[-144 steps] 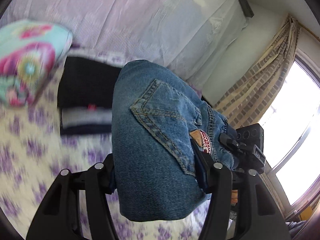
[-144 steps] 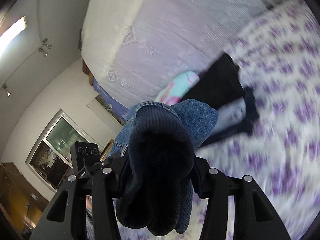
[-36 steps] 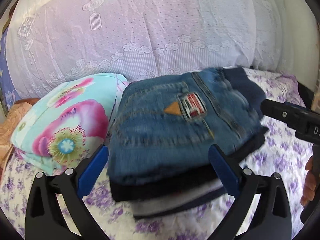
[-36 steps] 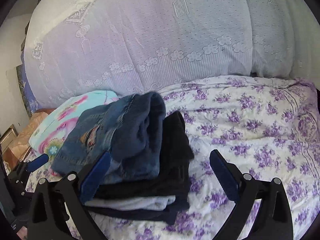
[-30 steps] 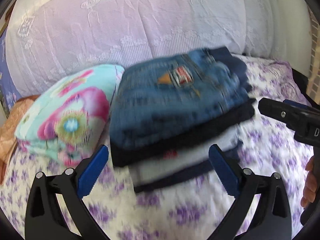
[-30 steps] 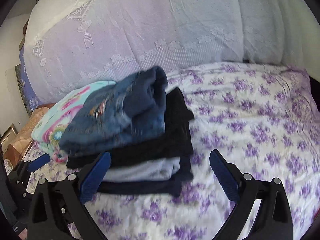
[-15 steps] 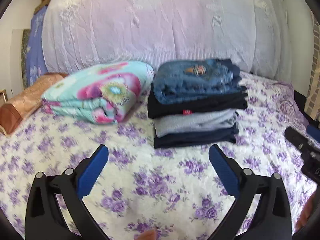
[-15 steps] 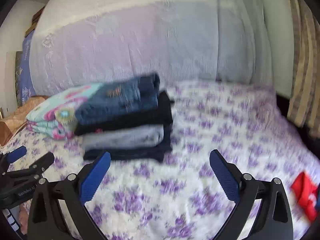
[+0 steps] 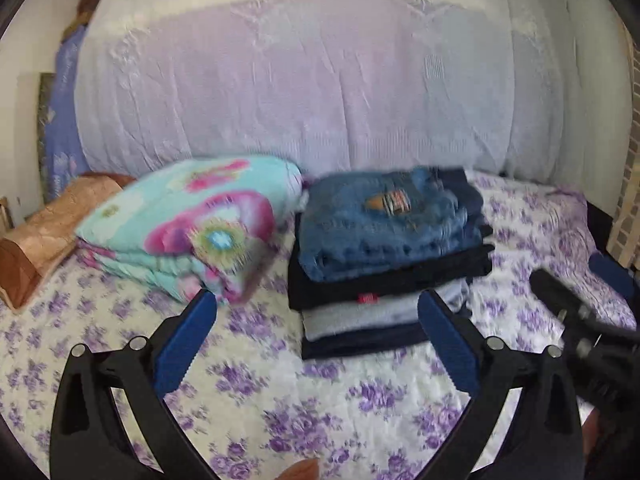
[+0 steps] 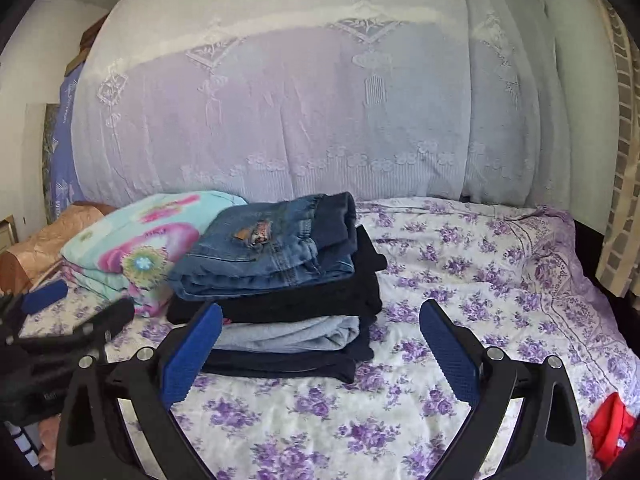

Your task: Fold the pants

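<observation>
The folded blue jeans (image 9: 384,220) lie on top of a stack of folded dark and grey clothes (image 9: 372,312) on the bed; they also show in the right wrist view (image 10: 268,248), above the same stack (image 10: 288,336). My left gripper (image 9: 316,344) is open and empty, held back from the stack above the bedsheet. My right gripper (image 10: 320,352) is open and empty, also short of the stack. The left gripper shows at the left edge of the right wrist view (image 10: 60,320); the right gripper shows at the right edge of the left wrist view (image 9: 580,308).
A folded floral turquoise blanket (image 9: 192,228) lies left of the stack, with a brown bolster (image 9: 44,236) beyond it. A large white lace-covered headboard (image 10: 312,100) rises behind. A red cloth (image 10: 608,428) lies at the bed's right front. The purple-flowered sheet (image 10: 460,280) stretches right of the stack.
The jeans, earlier gripped by both grippers, now rest on the stack. Both grippers opened and pulled back from it; over the last half second they shifted only slightly.
</observation>
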### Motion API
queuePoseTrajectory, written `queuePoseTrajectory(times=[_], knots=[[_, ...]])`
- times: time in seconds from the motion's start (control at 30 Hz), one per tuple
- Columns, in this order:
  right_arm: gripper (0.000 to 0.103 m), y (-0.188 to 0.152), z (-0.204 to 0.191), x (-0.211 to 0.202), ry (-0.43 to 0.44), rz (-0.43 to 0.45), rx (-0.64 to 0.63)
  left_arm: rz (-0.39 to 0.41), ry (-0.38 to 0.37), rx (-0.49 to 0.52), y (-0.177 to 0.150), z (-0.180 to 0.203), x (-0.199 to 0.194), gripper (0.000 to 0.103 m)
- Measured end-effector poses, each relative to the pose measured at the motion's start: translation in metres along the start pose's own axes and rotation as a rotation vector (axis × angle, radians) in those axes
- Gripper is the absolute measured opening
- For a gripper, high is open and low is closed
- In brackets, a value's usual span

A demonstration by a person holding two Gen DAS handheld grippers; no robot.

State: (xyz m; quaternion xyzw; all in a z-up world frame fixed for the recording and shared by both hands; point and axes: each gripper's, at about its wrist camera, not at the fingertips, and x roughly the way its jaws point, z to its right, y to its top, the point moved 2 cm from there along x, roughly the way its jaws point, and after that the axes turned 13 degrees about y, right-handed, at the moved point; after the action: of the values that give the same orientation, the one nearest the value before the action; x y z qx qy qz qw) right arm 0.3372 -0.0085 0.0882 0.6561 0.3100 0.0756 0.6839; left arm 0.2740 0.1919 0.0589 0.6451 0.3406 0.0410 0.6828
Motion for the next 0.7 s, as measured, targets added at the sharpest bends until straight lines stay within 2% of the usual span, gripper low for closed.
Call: queuePoseTrajectory(times=[0.1, 0.2, 0.37, 0.47, 0.53, 0.6, 0.7], knots=[[0.099, -0.004, -0.001, 0.005, 0.081, -0.019, 0.045, -0.01, 0.013, 0.044, 0.001, 0.007, 0.006, 0.099], [0.099, -0.011, -0.01, 0.009, 0.1, -0.042, 0.027, 0.05, 0.109, 0.074, 0.007, 0.004, -0.006, 0.099], [0.099, -0.023, -0.011, -0.001, 0.078, -0.05, 0.047, 0.041, 0.039, 0.048, 0.006, -0.009, -0.02, 0.099], [0.099, -0.024, -0.015, -0.007, 0.079, -0.042, 0.033, 0.034, 0.089, 0.059, -0.011, -0.012, -0.028, 0.099], [0.099, -0.024, -0.016, -0.008, 0.084, -0.033, 0.037, 0.012, 0.09, 0.045, -0.026, -0.017, -0.026, 0.099], [0.099, -0.024, -0.018, -0.007, 0.1, -0.035, 0.043, -0.024, 0.084, 0.026, -0.027, -0.017, -0.017, 0.099], [0.099, -0.023, -0.019, -0.009, 0.087, -0.028, 0.032, -0.004, 0.088, 0.037, -0.023, -0.015, -0.018, 0.099]])
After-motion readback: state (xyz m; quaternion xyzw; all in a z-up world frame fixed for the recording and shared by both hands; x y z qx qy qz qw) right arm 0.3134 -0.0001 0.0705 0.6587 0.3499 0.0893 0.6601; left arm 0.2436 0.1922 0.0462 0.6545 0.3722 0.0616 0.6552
